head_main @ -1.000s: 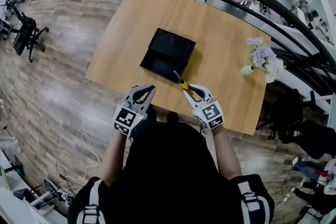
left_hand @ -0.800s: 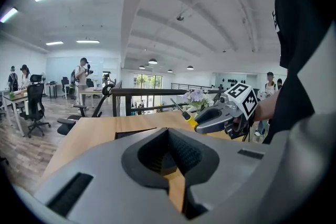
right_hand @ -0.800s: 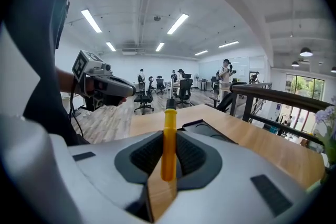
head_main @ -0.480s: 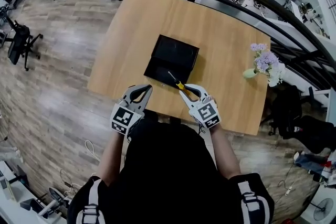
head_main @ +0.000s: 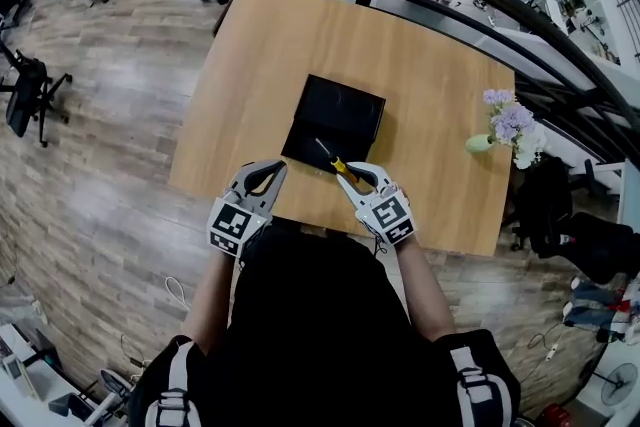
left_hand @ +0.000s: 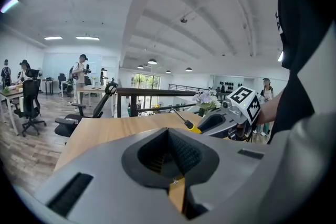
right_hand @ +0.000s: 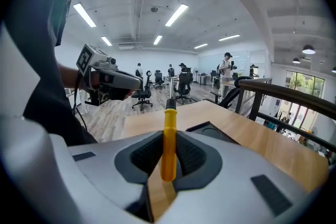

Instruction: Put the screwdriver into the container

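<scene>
The right gripper [head_main: 364,178] was clamped on the yellow handle of the screwdriver [head_main: 340,164], which sat upright in the pinch between the pads with the shaft running forward past the jaw tips. Held by the handle this way, the shaft led, so the blade end could reach the container [head_main: 336,115] first. The right gripper view showed the same: the handle [right_hand: 168,141] gripped at its middle, the dark collar aimed at the box [right_hand: 212,131] just ahead.

The container lay open near the middle of the table [head_main: 430,55], somewhat closer to the near edge, with one corner turned towards the person. That left its near rim the shortest reach from the gripper, which hung over the table's near edge. From the head view the tip seemed to be above that near rim, though whether it had crossed inside the wall was hard to judge. The screwdriver was in the air, not yet in the box.

The left gripper [head_main: 262,178] hovered over the near edge, well left of the box, jaws together on nothing [left_hand: 170,162]. It looked parked aside, since a one-handed drop needed no help. A vase of flowers [head_main: 505,123] stood by the right edge, out of the way.
</scene>
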Tool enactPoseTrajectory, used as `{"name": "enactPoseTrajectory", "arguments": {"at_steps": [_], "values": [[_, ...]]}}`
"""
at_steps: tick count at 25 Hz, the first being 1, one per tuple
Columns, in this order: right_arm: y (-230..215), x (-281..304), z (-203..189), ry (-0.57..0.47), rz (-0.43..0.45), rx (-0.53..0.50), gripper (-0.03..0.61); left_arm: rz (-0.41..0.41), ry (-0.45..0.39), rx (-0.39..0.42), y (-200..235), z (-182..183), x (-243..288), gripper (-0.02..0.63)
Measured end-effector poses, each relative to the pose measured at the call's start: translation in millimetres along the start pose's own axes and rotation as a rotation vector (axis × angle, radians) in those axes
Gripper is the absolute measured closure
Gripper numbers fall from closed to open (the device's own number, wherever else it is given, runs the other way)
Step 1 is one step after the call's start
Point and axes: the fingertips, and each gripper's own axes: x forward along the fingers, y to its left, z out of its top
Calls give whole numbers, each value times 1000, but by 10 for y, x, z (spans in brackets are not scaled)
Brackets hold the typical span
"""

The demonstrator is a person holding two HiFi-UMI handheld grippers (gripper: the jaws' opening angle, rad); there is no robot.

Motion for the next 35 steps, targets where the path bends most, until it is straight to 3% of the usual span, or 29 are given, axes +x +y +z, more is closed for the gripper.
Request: {"name": "enactPoseTrajectory", "arguments": {"at_steps": [21,35], "values": [[7,774,116,39,-94,70,491,-108,30,28,863,-88,-24,591],[-79,1122,-139,114,-120,164,491,-151,43,17,1167,-163,16,592]]}}
